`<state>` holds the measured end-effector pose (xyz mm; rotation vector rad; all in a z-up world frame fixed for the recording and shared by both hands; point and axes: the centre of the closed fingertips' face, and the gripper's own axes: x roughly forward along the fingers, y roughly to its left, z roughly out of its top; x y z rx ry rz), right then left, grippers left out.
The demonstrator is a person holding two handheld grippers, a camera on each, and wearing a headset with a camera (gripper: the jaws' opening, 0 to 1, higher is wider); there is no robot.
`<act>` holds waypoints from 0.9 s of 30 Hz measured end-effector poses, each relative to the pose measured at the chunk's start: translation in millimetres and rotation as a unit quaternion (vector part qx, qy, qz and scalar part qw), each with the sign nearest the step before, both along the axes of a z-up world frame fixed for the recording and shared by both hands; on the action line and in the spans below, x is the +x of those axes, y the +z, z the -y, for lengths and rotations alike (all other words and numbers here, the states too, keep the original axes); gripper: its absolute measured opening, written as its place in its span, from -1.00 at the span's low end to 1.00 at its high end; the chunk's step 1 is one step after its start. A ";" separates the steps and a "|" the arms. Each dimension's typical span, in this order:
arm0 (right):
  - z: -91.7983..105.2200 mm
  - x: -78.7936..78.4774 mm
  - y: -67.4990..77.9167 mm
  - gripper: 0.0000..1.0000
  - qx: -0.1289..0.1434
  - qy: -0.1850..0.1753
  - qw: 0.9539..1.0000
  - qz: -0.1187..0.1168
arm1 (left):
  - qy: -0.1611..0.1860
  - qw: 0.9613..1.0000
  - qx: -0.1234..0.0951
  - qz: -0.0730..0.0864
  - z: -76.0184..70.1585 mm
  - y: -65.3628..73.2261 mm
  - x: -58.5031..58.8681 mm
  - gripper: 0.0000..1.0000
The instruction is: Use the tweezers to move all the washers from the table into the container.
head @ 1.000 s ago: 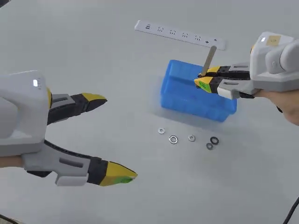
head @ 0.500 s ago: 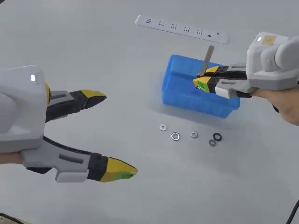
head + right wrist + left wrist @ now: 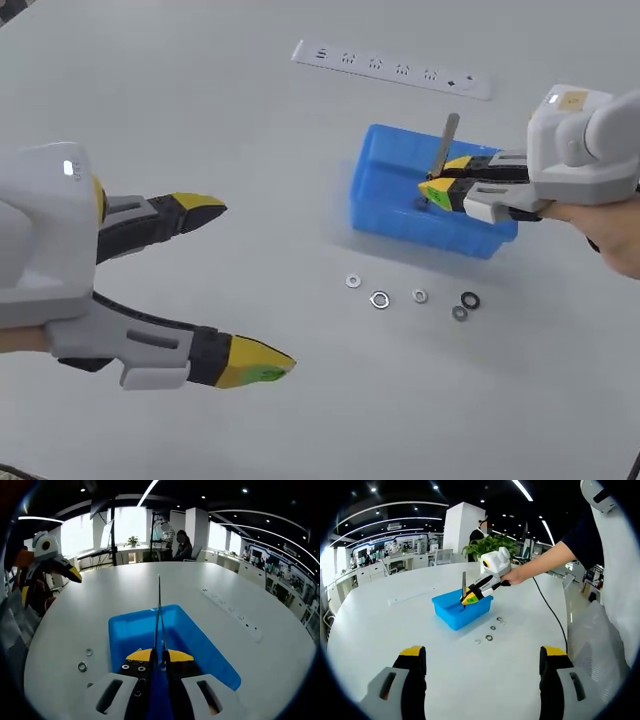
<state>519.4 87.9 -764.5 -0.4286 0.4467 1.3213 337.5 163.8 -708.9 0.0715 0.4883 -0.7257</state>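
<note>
Several small metal washers (image 3: pixel 379 299) lie in a loose row on the white table just in front of the blue container (image 3: pixel 385 205). My right gripper (image 3: pixel 437 190) hovers over the container, shut on thin metal tweezers (image 3: pixel 448 143) that stick up past its jaws. In the right gripper view the tweezers (image 3: pixel 159 611) run forward over the container (image 3: pixel 130 630), with washers (image 3: pixel 82 666) to the left. My left gripper (image 3: pixel 235 290) is held wide open at the left, well away from the washers, with nothing between its fingers. In its own view the container (image 3: pixel 451 611) and washers (image 3: pixel 489 637) lie far ahead.
A white power strip (image 3: pixel 390 68) lies behind the container. The table is a broad round white top. A person's hand (image 3: pixel 615 235) holds the right gripper. Desks, a plant and people stand far behind the table in the gripper views.
The head camera has shifted slightly. My right gripper has dipped a little lower over the container with the tweezers. The left gripper and the washers have stayed put.
</note>
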 end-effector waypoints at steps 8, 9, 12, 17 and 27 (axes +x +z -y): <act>-1.1 -5.8 10.8 -0.79 0.006 0.006 1.000 -0.002 | 0.002 0.999 0.010 0.052 -4.2 28.7 45.8 0.99; -1.5 -6.0 12.3 -0.79 0.008 0.005 1.000 -0.003 | 0.002 0.998 0.012 0.059 -3.7 32.5 52.2 0.99; -2.0 -5.7 16.4 -0.79 0.010 0.004 1.000 0.001 | 0.003 0.997 -0.006 0.082 2.1 48.7 74.0 0.96; -3.3 -7.1 23.2 -0.79 0.015 0.010 1.000 0.005 | -0.009 0.995 -0.023 0.097 13.9 59.2 94.0 0.90; -6.0 -8.3 26.5 -0.78 0.014 0.025 1.000 0.013 | -0.049 0.994 -0.001 0.097 35.6 48.5 129.8 0.62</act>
